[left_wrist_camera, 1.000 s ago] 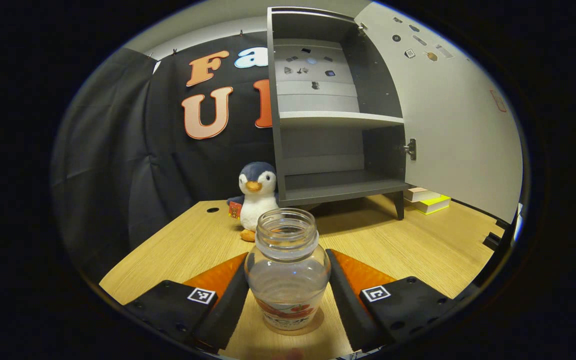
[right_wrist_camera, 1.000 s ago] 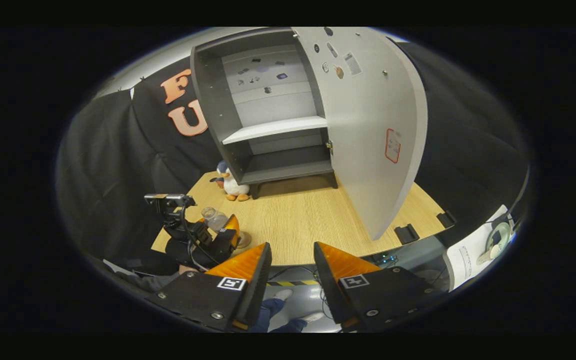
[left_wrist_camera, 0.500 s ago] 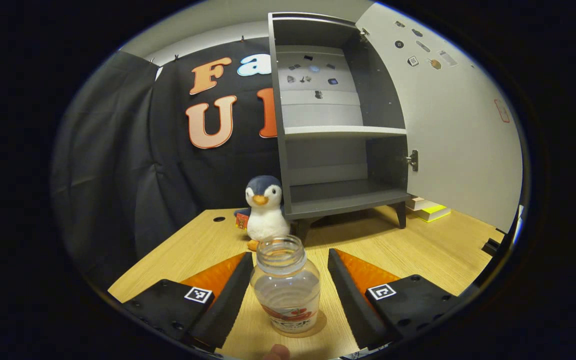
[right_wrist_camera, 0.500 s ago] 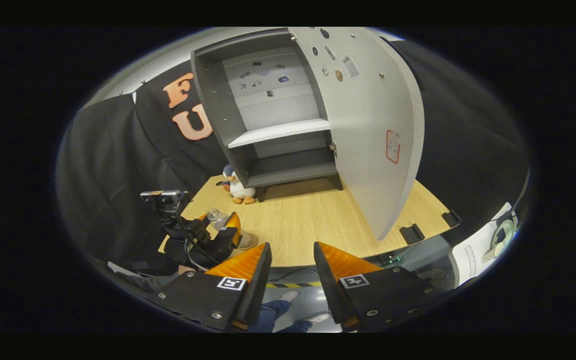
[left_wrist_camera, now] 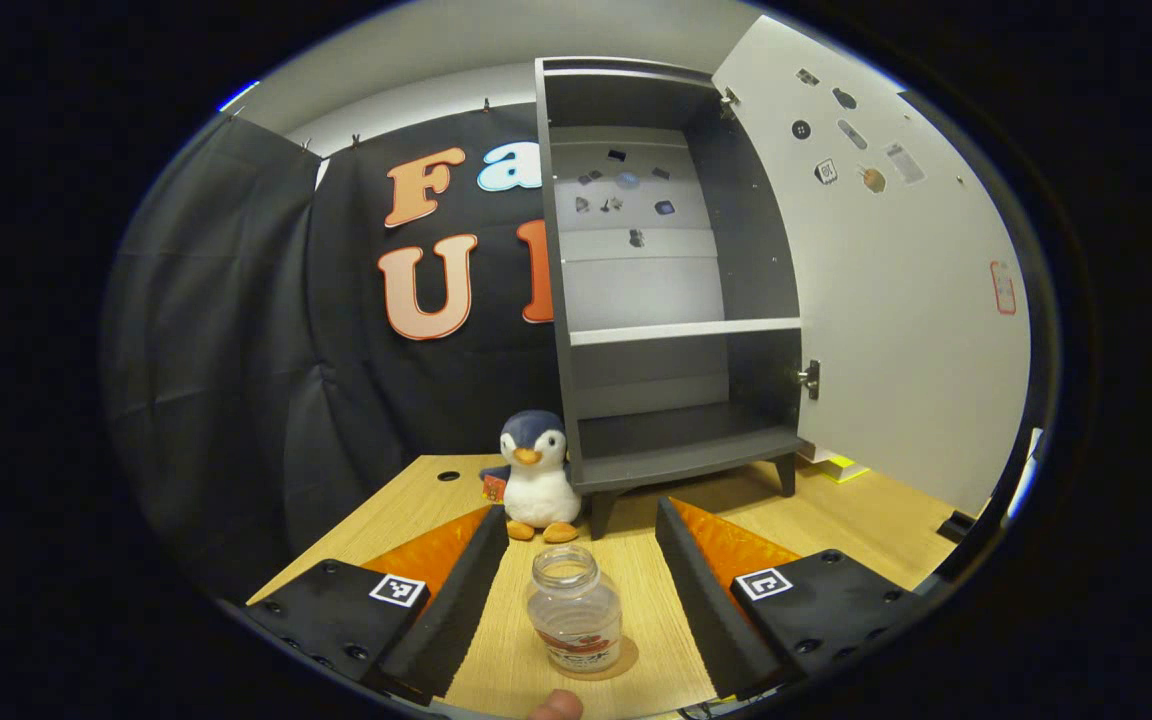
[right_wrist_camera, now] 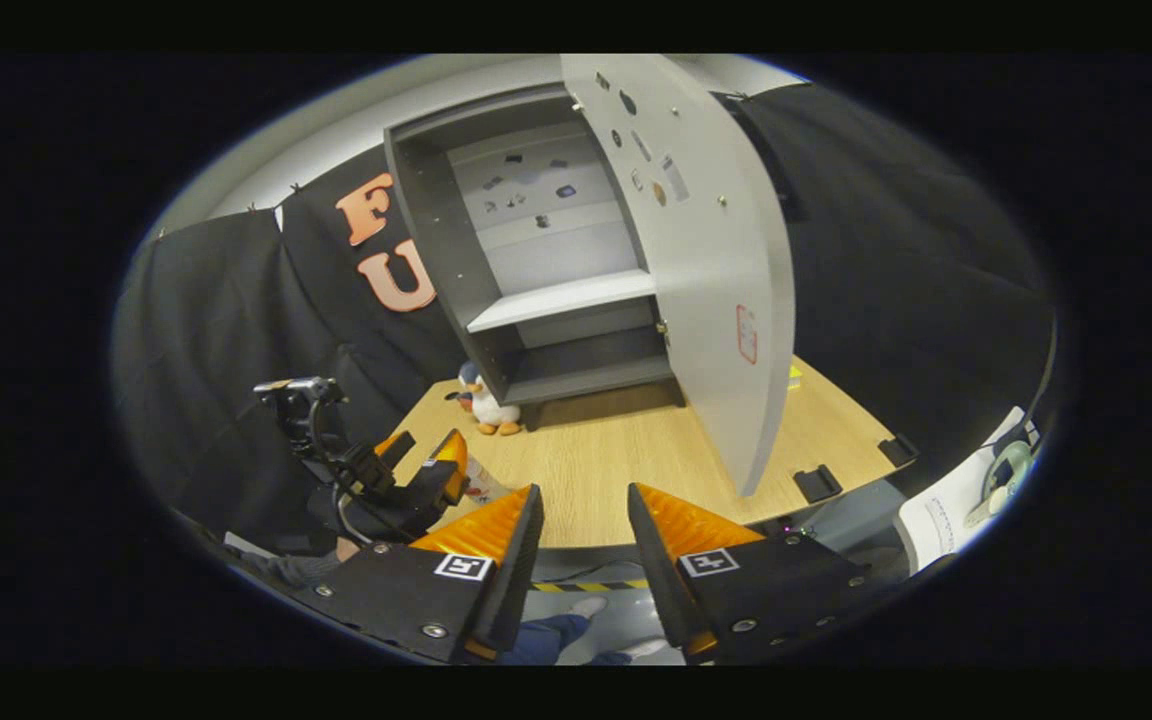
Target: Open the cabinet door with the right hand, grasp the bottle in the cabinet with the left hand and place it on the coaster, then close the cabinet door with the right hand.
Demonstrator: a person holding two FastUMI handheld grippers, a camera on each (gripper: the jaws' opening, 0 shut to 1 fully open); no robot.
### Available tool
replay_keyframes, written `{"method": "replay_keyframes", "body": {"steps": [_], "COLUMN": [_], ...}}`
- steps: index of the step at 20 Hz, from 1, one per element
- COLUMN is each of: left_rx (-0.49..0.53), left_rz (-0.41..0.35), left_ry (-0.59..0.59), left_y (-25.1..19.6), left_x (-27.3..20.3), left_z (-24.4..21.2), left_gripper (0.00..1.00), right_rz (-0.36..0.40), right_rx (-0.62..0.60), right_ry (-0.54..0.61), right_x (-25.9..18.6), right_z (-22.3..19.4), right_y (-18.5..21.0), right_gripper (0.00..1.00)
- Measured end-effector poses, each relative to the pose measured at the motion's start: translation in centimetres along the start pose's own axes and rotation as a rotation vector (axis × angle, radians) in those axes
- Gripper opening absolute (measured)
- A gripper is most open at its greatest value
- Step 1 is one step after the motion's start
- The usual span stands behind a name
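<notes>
Bottle (left_wrist_camera: 575, 622) stood upright and uncapped on the coaster (left_wrist_camera: 626, 660), near the front edge of the table (left_wrist_camera: 866, 500). It had a red-printed label low on its body; the text was too small to read.

Left gripper (left_wrist_camera: 581, 590) was released: jaws spread, one finger on each side of the bottle, both clear of the glass. In the right gripper view the left gripper (right_wrist_camera: 416, 470) sat low at the table's front-left corner, with the bottle just beside it.

Right gripper (right_wrist_camera: 581, 545) was open and held nothing, hovering off the table's front edge, well apart from the door (right_wrist_camera: 706, 280).

Cabinet (left_wrist_camera: 656, 300) stood at the back of the table with its door (left_wrist_camera: 896, 290) swung wide. Both shelves were bare. Small stickers dotted the door's inner face and the back panel, and a red-outlined tag sat near the door's free edge; none of it was legible.

A plush penguin (left_wrist_camera: 536, 487) sat just beside the cabinet's left front leg, between bottle and cabinet. A yellow-edged book (left_wrist_camera: 841, 463) lay behind the door. Two dark brackets (right_wrist_camera: 816, 482) sat at the table's right edge.
</notes>
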State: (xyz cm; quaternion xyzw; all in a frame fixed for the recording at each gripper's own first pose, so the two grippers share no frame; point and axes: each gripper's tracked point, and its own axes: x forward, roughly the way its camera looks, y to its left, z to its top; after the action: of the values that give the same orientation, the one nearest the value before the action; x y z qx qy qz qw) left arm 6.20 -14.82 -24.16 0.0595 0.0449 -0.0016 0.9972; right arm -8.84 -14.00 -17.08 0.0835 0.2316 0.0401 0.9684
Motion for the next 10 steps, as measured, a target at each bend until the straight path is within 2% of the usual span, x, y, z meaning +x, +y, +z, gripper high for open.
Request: {"method": "replay_keyframes", "body": {"steps": [3, 4, 5, 6, 10], "left_rx": [-0.028, -0.029, -0.024, -0.019, -0.026], "left_rz": [-0.016, -0.019, -0.02, -0.02, -0.014], "left_ry": [-0.011, -0.018, -0.024, -0.027, -0.036], "left_y": [-0.7, -0.7, -0.7, -0.7, -0.3], "left_x": [-1.4, -1.9, -2.3, -2.6, -4.2], "left_z": [3.3, 4.5, 5.4, 6.5, 9.8], "left_gripper": [0.97, 0.94, 0.96, 0.94, 0.99], "right_rz": [0.006, 0.007, 0.007, -0.002, -0.029], "right_rx": [-0.016, -0.02, -0.026, -0.035, -0.056], "right_ry": [-0.097, -0.13, -0.163, -0.192, -0.315], "right_x": [-1.9, -2.6, -3.1, -3.6, -5.5], "right_z": [3.2, 4.4, 5.5, 6.7, 12.2], "right_y": [-0.7, -1.3, -2.0, -2.9, -7.6], "right_gripper": [0.54, 0.54, 0.54, 0.54, 0.54]}}
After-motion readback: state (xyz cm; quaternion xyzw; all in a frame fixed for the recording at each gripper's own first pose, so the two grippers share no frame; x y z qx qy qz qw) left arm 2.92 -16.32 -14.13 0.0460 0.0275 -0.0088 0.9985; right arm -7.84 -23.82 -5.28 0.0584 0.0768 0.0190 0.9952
